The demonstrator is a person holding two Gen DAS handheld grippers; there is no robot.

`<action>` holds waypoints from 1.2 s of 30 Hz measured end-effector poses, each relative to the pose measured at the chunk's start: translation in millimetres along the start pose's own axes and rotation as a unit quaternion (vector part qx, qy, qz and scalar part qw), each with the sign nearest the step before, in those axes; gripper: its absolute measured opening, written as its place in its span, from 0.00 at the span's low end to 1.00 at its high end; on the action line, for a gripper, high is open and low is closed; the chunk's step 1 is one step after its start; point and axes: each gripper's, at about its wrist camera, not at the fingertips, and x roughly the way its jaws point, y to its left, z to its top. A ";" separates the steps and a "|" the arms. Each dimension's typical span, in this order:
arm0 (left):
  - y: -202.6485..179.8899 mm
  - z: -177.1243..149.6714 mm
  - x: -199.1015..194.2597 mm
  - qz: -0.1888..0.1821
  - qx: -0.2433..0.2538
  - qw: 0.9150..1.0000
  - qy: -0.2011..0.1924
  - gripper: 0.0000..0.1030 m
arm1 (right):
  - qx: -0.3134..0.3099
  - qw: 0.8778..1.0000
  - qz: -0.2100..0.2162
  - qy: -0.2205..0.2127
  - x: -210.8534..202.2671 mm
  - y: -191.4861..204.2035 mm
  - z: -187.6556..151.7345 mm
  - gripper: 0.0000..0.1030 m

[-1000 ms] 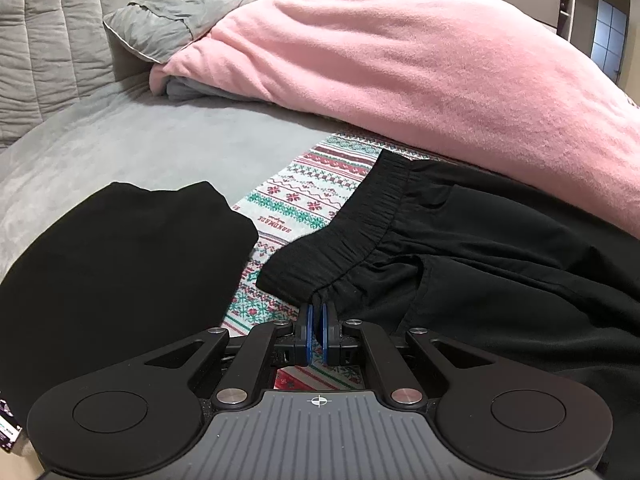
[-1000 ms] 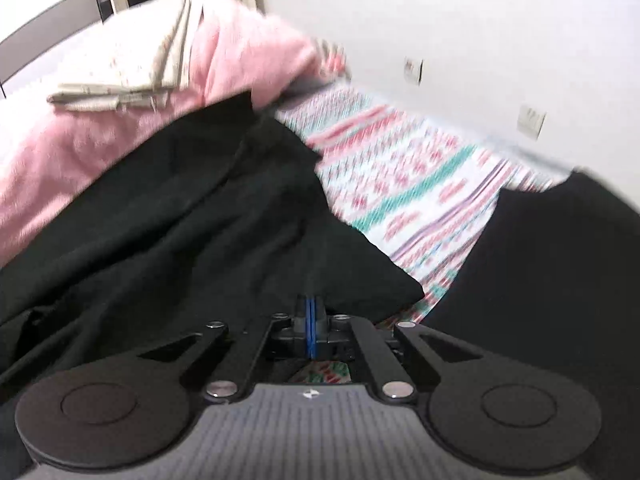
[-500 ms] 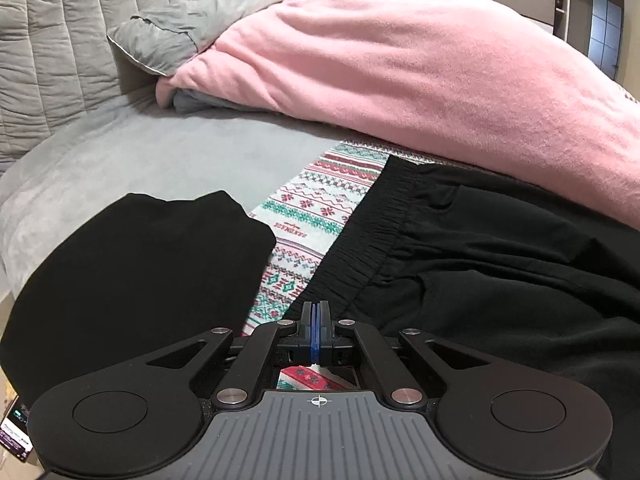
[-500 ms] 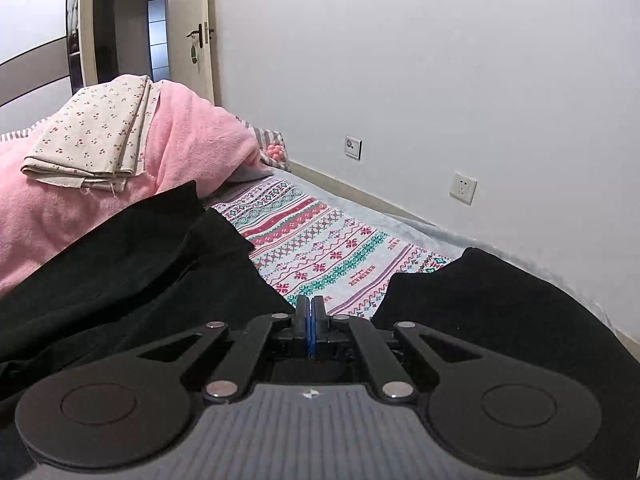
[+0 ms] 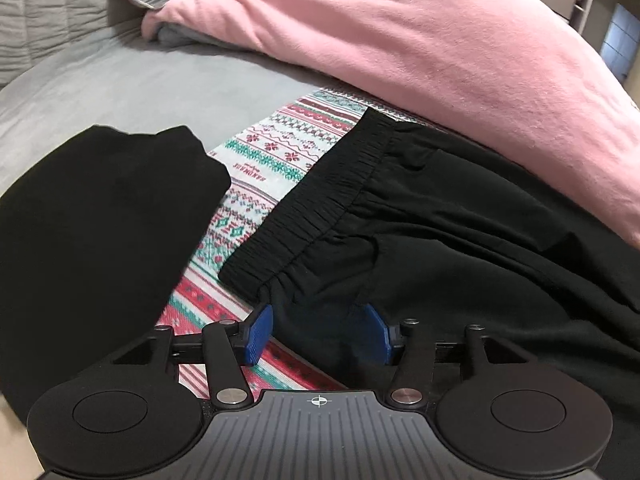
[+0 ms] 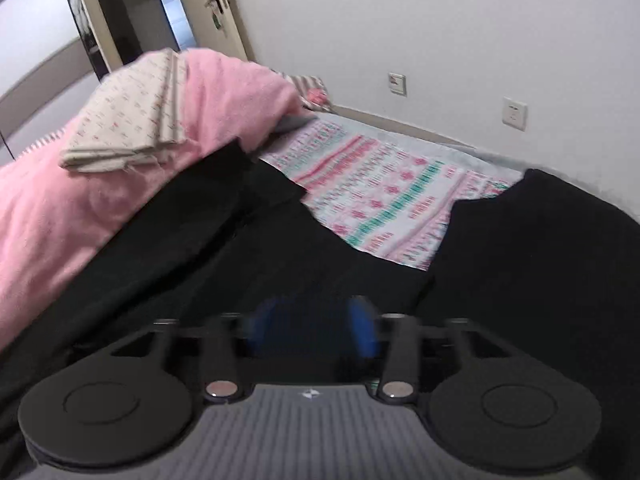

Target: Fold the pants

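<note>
Black pants (image 5: 460, 248): on patterned sheet (image 5: 276, 152), just below pink blanket (image 5: 420, 48). L gripper (image 5: 318, 334): jaws just opened, waistband corner between pads, unpinched. R gripper (image 6: 312, 326): jaws just opened over pants fabric, blurred, not gripping.

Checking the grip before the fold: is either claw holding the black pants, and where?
Neither. Left claw open over the pants by the waistband corner; right claw open too.

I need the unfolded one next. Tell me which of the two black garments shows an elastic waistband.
The black pants right of the patterned sheet, at the left tool; their gathered waistband shows. The other black garment is a plain bundle.
</note>
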 end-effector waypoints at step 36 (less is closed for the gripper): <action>37.0 36.9 8.1 -0.039 -0.064 0.997 -0.002 0.65 | -0.034 0.986 -0.158 -0.044 -12.4 -20.6 -15.5 0.11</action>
